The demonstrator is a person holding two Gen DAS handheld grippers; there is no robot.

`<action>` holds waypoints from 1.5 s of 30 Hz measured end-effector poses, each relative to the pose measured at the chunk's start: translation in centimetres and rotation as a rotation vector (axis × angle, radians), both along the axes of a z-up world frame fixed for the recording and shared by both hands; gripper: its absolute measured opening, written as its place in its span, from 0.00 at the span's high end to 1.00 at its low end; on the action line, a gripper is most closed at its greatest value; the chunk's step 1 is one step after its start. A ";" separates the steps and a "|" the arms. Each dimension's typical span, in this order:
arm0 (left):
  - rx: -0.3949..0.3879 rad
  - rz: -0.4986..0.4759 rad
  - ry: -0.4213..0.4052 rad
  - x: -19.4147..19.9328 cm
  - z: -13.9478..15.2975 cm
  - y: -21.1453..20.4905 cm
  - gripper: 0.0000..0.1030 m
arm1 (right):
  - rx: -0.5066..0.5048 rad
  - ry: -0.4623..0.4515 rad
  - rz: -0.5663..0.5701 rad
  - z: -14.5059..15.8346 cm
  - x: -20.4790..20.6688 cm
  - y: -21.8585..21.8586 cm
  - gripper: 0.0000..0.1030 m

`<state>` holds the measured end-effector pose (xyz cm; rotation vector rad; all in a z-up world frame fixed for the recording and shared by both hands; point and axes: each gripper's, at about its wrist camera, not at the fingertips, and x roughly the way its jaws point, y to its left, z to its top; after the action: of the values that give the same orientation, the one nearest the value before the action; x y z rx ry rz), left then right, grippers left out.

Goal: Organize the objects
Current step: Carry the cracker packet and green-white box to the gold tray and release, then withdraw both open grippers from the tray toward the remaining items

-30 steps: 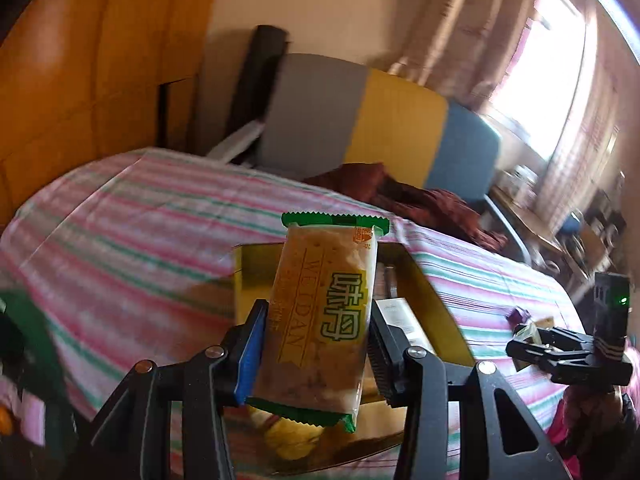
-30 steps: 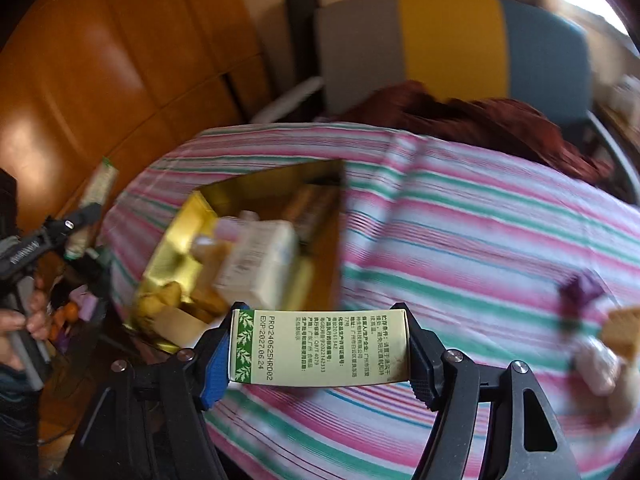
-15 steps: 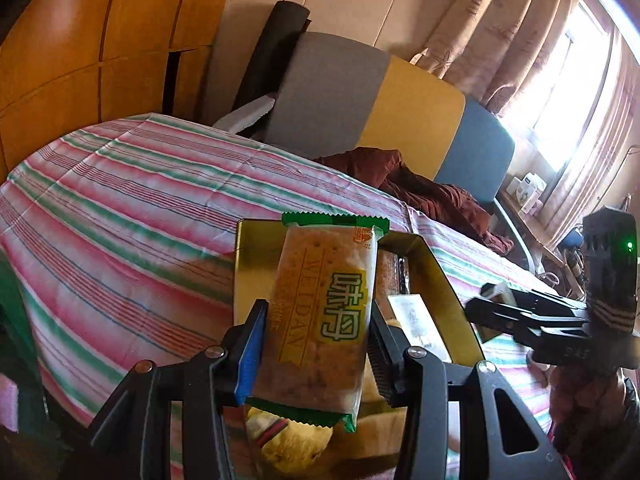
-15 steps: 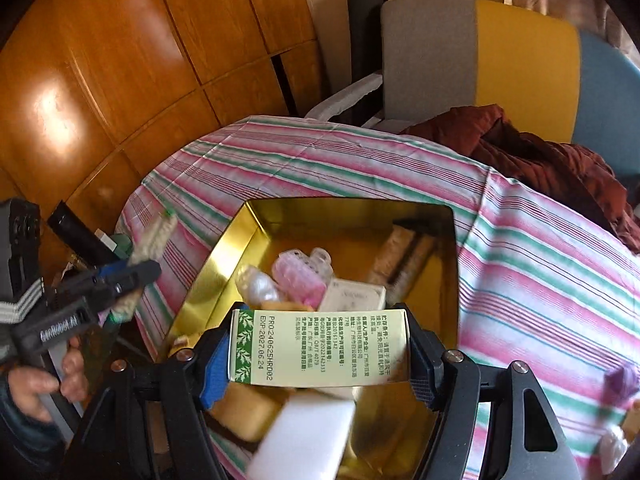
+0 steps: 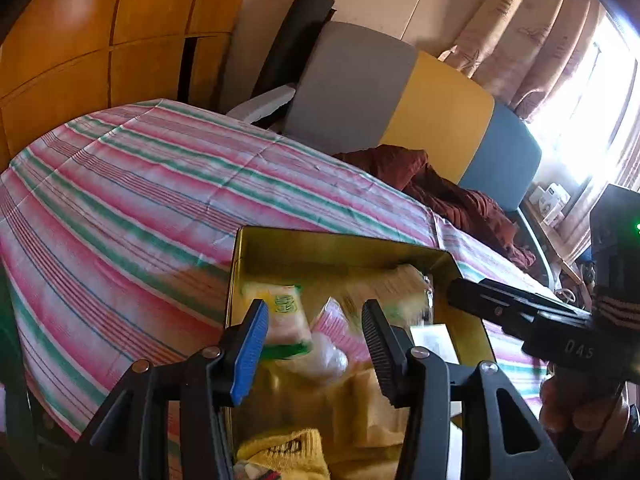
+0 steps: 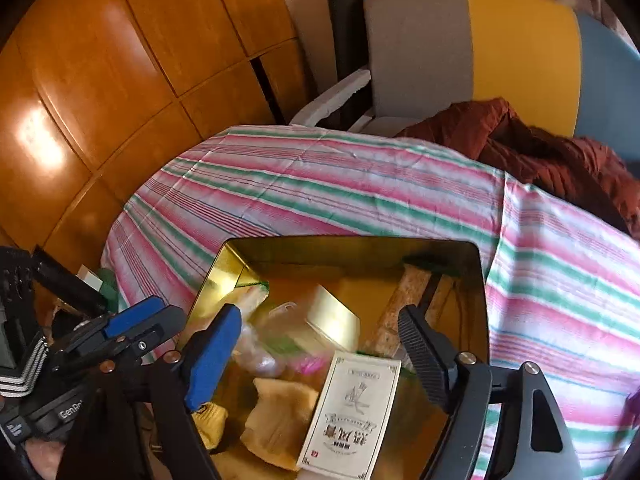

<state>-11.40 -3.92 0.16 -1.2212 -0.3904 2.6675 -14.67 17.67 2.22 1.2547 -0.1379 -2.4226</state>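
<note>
One gold tin [image 6: 482,280] sits at the lower centre of the frame. In it lie one white box [image 6: 352,412], one green-edged cracker packet [image 5: 286,320] and two long brown bars [image 6: 404,304]; the blurred wrapped sweets number perhaps three. One chair [image 6: 472,52] stands at the upper right.

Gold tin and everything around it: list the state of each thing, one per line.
Gold tin: lidless, partly filled, on the striped cloth.
Green-edged cracker packet: released, blurred, dropping into the tin.
White printed packet: released, lying tilted in the tin.
Left hand-held gripper: jaws just opened, empty.
Right hand-held gripper: jaws just opened, empty.
Striped cloth: spread flat.
</note>
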 end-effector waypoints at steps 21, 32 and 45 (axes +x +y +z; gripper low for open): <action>-0.212 0.024 0.081 7.4 1.1 2.4 0.52 | 0.039 0.049 -0.012 0.0 7.3 1.2 0.00; -0.262 0.016 0.081 9.4 1.0 3.6 0.52 | 0.079 0.091 -0.027 0.1 10.4 1.5 0.00; -0.272 -0.031 0.115 10.3 1.8 5.1 0.52 | 0.092 0.103 -0.050 -0.3 12.1 2.7 0.00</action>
<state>-1.15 1.21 1.91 -1.1206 0.0103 2.8158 -2.60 20.35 1.95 1.1746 -0.0288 -2.5563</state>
